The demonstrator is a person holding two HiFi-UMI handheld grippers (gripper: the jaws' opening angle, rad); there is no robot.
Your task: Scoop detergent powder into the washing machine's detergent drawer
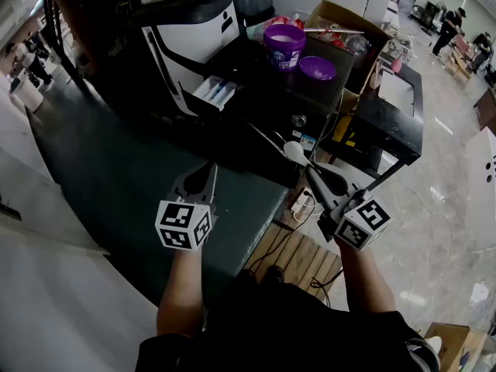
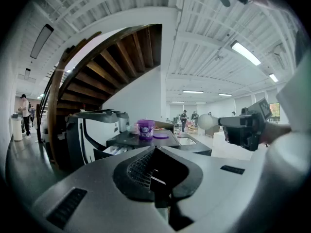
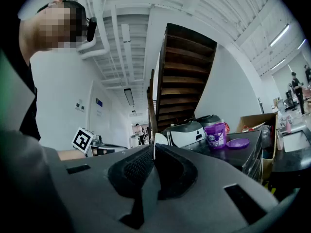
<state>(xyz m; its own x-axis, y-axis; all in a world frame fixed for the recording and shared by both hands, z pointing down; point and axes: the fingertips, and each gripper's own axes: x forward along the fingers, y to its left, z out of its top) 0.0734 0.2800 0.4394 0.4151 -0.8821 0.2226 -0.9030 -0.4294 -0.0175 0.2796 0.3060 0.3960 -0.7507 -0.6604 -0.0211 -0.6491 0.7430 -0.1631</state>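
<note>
The white washing machine (image 1: 186,33) stands at the back left with its detergent drawer (image 1: 215,93) pulled out. To its right, on a dark top, are an open purple detergent tub (image 1: 284,45) and its lid (image 1: 318,68). My right gripper (image 1: 312,173) is shut on the handle of a white spoon (image 1: 294,152), held well short of the tub. In the right gripper view the spoon (image 3: 158,140) sticks out past the right gripper (image 3: 154,149). My left gripper (image 1: 199,183) is shut on nothing, low and left of the right one; the left gripper view shows it (image 2: 154,149) facing the tub (image 2: 146,128).
A cardboard box (image 1: 353,22) with clutter sits right of the tub. A black table (image 1: 391,122) stands further right. Cables and a wooden pallet (image 1: 298,258) lie on the floor below. Dark stairs (image 3: 182,72) rise behind the machine. People stand far off at the back right.
</note>
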